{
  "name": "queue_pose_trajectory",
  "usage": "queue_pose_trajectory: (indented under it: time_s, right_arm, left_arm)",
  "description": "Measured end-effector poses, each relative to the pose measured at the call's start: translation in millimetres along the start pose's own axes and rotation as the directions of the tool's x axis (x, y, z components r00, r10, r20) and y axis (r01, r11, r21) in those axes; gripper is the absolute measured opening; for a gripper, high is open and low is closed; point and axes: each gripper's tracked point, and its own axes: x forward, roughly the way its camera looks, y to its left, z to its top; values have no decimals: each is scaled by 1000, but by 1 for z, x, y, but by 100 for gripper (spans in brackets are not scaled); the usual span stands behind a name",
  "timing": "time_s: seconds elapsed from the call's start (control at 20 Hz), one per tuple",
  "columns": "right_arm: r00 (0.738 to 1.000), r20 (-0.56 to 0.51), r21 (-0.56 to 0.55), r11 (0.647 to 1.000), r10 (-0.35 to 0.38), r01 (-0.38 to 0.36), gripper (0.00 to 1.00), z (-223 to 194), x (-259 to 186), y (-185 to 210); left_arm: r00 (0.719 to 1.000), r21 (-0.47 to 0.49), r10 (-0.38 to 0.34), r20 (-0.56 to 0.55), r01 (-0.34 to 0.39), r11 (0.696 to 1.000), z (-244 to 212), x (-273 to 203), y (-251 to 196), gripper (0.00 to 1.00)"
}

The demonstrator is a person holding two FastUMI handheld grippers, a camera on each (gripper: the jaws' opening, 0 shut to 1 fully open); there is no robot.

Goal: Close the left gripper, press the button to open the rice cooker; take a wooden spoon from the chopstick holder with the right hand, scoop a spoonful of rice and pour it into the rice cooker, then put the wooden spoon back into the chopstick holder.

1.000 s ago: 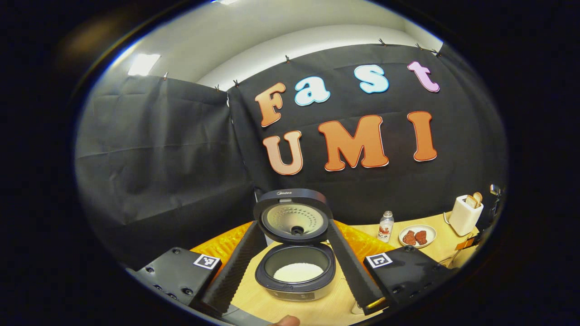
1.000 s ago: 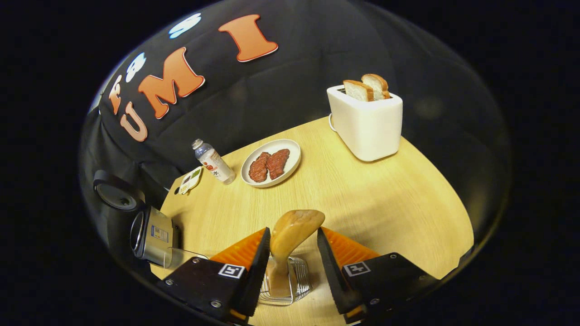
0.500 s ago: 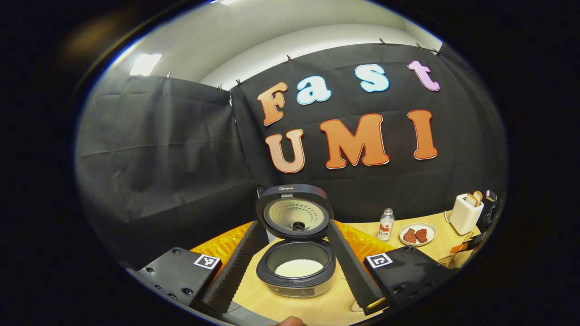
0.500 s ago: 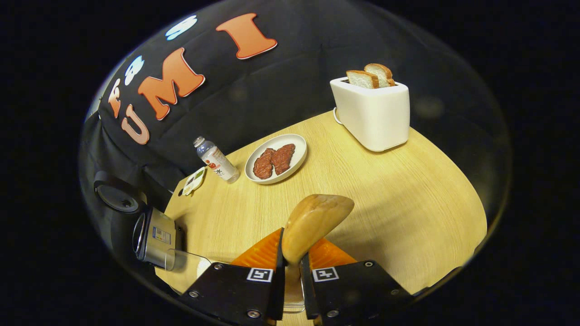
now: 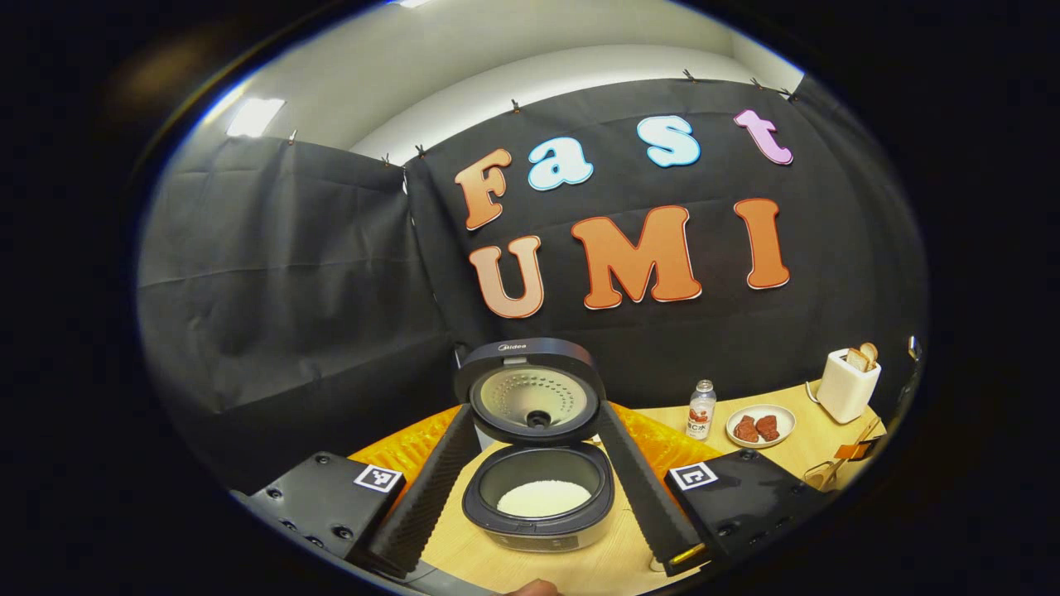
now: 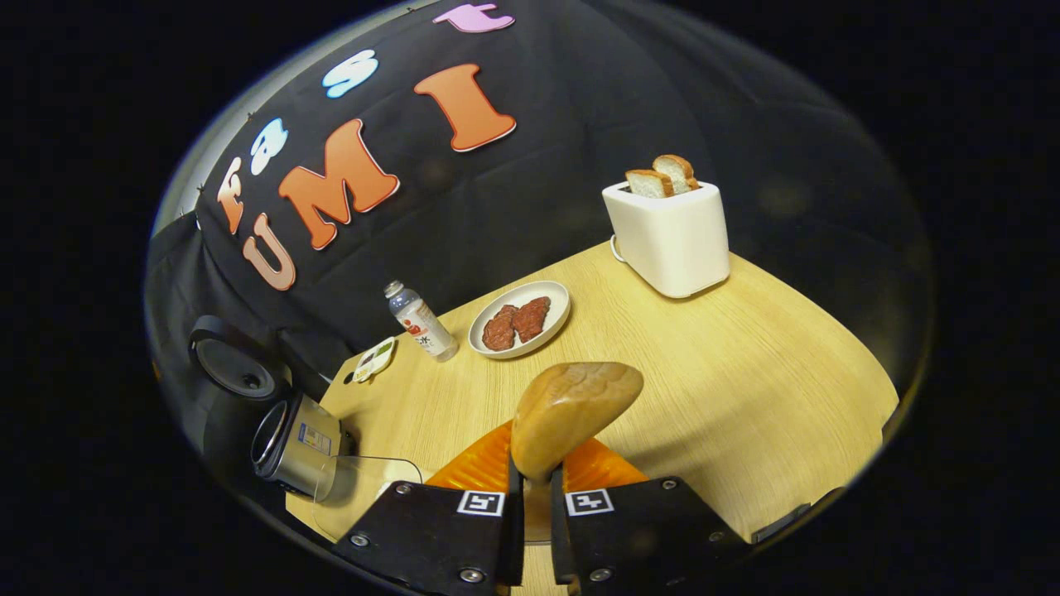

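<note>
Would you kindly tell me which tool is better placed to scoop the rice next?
The right tool: it is shut on the wooden spoon, bowl pointing forward over the table. The left tool is open and empty, facing the open rice cooker.

My right tongs [image 6: 530, 530], open a second ago, now clamp the wooden spoon [image 6: 571, 406]. The spoon sits higher above the surface [image 6: 745, 372].

Open rice cooker [image 5: 538, 447] between spread tongs [image 5: 537, 488]
</note>
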Motion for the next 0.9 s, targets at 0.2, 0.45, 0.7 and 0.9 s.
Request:
queue_pose_trajectory:
  time_s: [0.2,0.45,0.7,0.9]
  right_arm:
    - [998,61,8,1000,-28,27,9,17,-13,3]
    - [991,134,-75,997,9,1,8,51,-51,44]
    - [981,152,-233,969,120,-82,8,55,-74,119]
    - [976,116,-334,932,186,-138,8,30,-67,165]
  left_arm:
    - [999,-1,-34,22,34,999,6,11,3,99]
    - [998,-28,-60,29,60,998,5,21,12,98]
    - [997,-40,-72,19,72,997,-4,28,23,97]
    - [998,-35,-62,9,62,997,-11,30,38,100]
